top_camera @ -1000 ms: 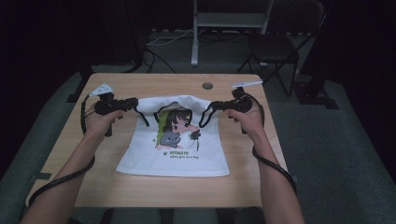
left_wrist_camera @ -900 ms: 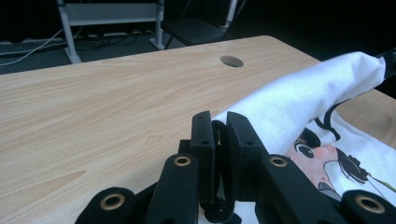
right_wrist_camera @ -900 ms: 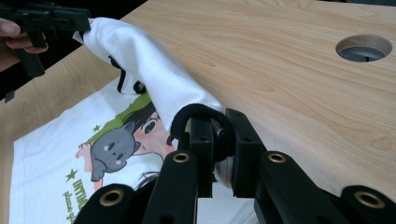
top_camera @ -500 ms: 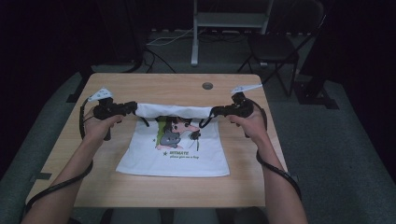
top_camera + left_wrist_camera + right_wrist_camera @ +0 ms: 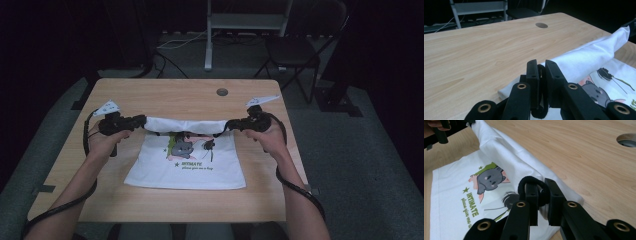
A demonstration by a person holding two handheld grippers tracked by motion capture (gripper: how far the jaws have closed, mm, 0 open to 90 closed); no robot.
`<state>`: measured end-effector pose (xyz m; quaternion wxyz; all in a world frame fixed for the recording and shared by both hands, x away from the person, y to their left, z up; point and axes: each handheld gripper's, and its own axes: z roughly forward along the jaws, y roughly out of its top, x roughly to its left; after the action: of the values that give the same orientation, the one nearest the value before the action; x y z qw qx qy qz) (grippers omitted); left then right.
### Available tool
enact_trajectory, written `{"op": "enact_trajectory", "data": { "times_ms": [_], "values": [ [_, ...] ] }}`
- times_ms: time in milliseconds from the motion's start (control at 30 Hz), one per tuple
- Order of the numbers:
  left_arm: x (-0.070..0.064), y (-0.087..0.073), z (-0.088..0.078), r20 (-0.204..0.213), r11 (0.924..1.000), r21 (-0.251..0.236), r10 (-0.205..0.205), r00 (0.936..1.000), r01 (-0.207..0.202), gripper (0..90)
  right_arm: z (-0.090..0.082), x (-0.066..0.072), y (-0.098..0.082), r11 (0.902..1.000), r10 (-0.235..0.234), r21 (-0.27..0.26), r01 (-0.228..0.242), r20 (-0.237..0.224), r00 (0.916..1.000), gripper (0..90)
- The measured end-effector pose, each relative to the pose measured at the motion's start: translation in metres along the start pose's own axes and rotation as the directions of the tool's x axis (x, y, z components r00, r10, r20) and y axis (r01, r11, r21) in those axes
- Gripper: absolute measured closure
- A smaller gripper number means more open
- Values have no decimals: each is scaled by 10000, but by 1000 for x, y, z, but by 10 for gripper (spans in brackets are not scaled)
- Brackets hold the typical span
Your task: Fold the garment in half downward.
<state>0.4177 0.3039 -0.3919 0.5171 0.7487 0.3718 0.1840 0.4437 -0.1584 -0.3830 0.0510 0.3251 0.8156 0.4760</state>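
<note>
The white printed bag [image 5: 186,160] lies on the table [image 5: 165,97]; since a second ago its far edge has come toward the near side, covering the top of the print, so folding in half is underway. The left gripper [image 5: 141,120] and right gripper [image 5: 230,125], jaws nearly closed, pinch its black handles [image 5: 529,182]. The lifted fold's long axis runs left-right, the bag's bottom pointing near.

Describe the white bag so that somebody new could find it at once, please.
On the wooden table, between the two hands, lies a white bag with its far edge lifted. It carries a cartoon print and green lettering, unlike the bare wood around it.
</note>
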Motion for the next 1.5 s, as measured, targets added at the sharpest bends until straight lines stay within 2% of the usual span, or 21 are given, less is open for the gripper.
{"op": "enact_trajectory", "data": {
  "times_ms": [333,700,1133,1233,1500],
  "values": [
    [-3,-8,-3,27,9999,111,14,10000,-14,822,1,3,-7,10000,-64,36,64,-46,10000,828],
    [-7,-11,-8,67,9993,276,230,9997,-232,822,1,8,-12,9998,-191,101,192,-72,9998,827],
    [-10,-23,-10,176,9995,306,-41,9998,35,822,2,13,-18,9994,-224,247,227,-120,9997,827],
    [-11,-25,-10,188,9984,529,190,9996,-200,822,3,14,-21,9992,-247,300,251,-136,9996,827],
    [-14,-26,-12,223,9970,687,336,9992,-350,822,5,16,-26,9988,-271,409,276,-122,9996,827]
  ]
}}
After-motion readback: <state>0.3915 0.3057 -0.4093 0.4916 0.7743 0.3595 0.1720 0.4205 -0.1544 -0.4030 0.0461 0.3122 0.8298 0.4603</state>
